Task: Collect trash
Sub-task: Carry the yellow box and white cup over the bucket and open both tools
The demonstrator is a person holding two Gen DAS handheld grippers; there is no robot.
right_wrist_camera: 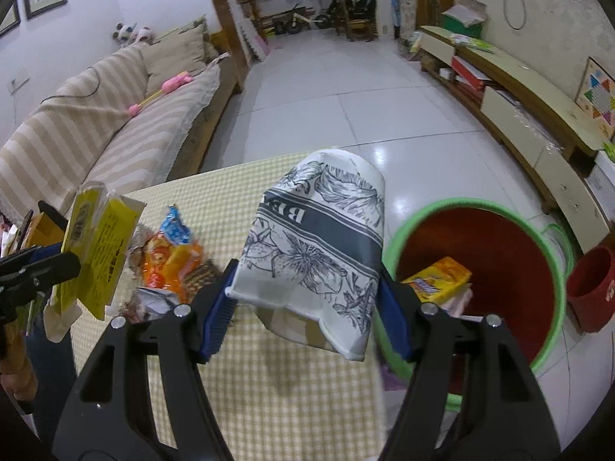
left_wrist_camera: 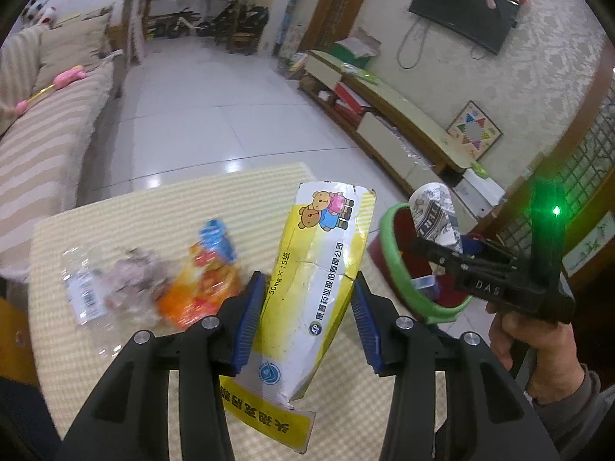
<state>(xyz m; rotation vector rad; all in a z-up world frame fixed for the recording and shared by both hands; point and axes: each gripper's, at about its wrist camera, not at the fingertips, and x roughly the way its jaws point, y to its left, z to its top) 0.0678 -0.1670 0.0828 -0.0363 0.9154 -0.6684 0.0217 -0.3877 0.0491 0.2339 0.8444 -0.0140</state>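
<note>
My left gripper (left_wrist_camera: 307,292) is shut on a torn yellow and white medicine box (left_wrist_camera: 315,269) with cartoon bears, held up over the checked table (left_wrist_camera: 153,207). My right gripper (right_wrist_camera: 303,303) is shut on a white paper cup (right_wrist_camera: 319,238) printed with grey flowers, bottom end away from me, beside the bin. The red bin with a green rim (right_wrist_camera: 496,269) stands on the floor right of the table, with a yellow packet (right_wrist_camera: 438,278) inside. In the left wrist view the cup (left_wrist_camera: 438,211) hangs above the bin (left_wrist_camera: 392,253). An orange snack wrapper (left_wrist_camera: 203,288), a clear plastic bottle (left_wrist_camera: 84,280) and crumpled paper lie on the table.
A striped sofa (right_wrist_camera: 96,134) runs along the left. A low TV cabinet (right_wrist_camera: 519,107) lines the right wall. A small red cup-like container (right_wrist_camera: 588,288) sits right of the bin. White tiled floor (right_wrist_camera: 346,88) stretches beyond the table. A hand (left_wrist_camera: 530,338) holds the right gripper.
</note>
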